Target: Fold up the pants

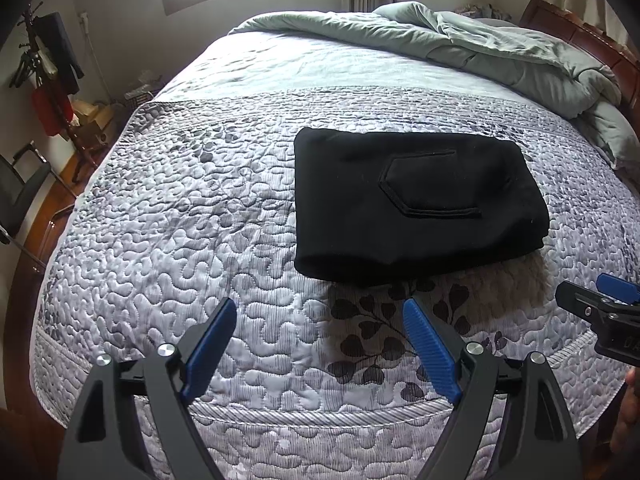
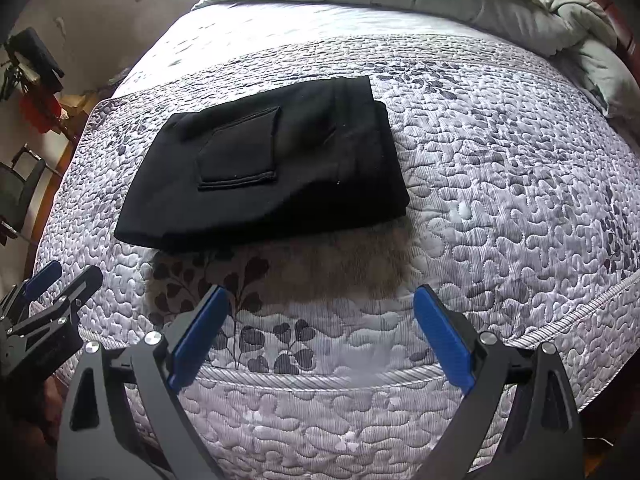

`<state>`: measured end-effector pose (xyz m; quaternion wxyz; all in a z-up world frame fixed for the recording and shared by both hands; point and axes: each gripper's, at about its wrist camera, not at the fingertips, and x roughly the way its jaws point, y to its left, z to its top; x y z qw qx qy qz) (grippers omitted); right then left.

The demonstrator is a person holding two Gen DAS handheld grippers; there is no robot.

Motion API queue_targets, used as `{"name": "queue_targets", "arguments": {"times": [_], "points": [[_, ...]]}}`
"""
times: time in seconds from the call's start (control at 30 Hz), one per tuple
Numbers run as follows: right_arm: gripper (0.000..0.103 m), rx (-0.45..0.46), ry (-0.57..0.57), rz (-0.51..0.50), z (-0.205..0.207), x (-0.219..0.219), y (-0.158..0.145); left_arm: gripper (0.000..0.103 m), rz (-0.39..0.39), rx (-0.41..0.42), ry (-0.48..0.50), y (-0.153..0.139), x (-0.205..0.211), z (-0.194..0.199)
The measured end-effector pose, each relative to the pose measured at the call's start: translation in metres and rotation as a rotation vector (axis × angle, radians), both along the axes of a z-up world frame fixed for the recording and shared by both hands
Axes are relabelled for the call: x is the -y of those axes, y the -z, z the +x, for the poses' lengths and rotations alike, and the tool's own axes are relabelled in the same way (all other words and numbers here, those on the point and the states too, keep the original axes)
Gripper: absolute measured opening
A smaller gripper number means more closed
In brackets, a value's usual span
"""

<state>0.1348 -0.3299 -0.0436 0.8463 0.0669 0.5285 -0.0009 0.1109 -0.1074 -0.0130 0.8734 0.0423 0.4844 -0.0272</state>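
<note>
Two handheld grippers hover over the near edge of a bed, both tilted down toward it. The left gripper has its blue-padded fingers spread wide apart with only bedding showing between them, so it is released and grasps nothing. The right gripper stands the same way, its blue pads wide apart and empty. Each gripper shows at the side of the other's view, and the two are apart. Beneath them lies a quilted grey bedspread with a pebble-like stitch pattern and dark leaf prints near the front edge. Farther in, near the middle of the bed, the black pants lie folded into a compact rectangle, flat on the bedspread, with a stitched back pocket facing up. Neither gripper touches them. Beyond the pants, a rumpled pale green comforter is heaped along the far edge and far right corner of the bed, against a dark wooden headboard. At the left, past the bed's edge, a coat stand holds dark and red clothing.
</note>
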Motion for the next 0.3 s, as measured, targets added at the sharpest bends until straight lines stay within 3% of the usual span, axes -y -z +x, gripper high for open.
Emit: {"name": "queue_targets", "arguments": {"times": [0.3], "points": [[0.094,0.001,0.000,0.002,0.0000,0.0005,0.0002,0.087,0.008,0.004,-0.003,-0.0037,0.0020,-0.0003]]}}
